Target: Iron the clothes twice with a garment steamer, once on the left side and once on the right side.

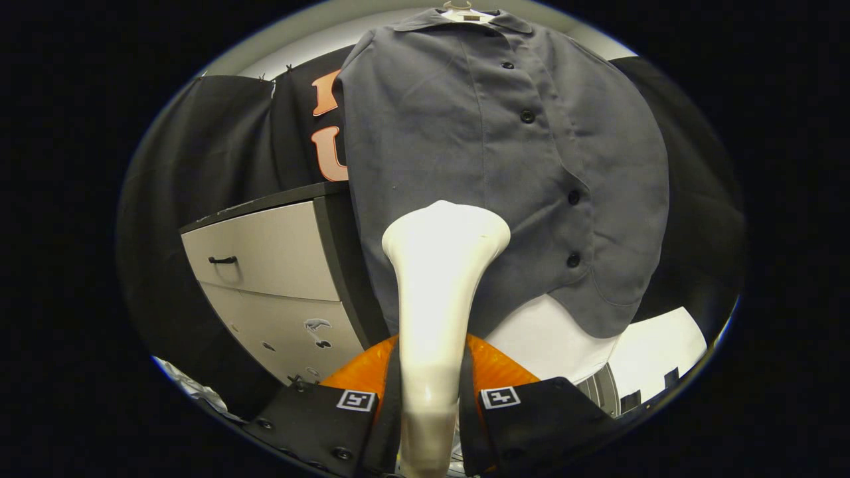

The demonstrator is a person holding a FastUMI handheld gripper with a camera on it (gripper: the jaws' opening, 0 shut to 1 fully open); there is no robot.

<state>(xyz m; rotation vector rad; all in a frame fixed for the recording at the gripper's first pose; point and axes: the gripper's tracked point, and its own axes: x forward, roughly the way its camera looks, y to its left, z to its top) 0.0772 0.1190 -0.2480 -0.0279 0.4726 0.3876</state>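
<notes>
From the gripper view I see my gripper (428, 398) clamped on one garment steamer (439, 285): both fingers (319, 418) press against its pale handle from either side, and the handle rises between them and widens into a flared head just ahead of the fingertips. Each finger carries one small square marker, so I count two markers (356, 399) in all.

Beyond the steamer head hangs one grey shirt (491, 166), buttoned down the front, on one hanger (458, 8) whose top just peeks out above the collar. I count four dark buttons (527, 116) along the placket. The steamer head sits in front of the lower part of the shirt, on the side of the placket nearer the cabinet; I can't tell whether the head is touching the cloth or only held close to it, since the fisheye flattens the depth.

Beside the shirt and partly behind its edge stands one cabinet (265, 252) with a dark top and two pale drawer fronts; the upper drawer has one dark handle (222, 259). Below the shirt's hem a white surface (551, 338) shows.
</notes>
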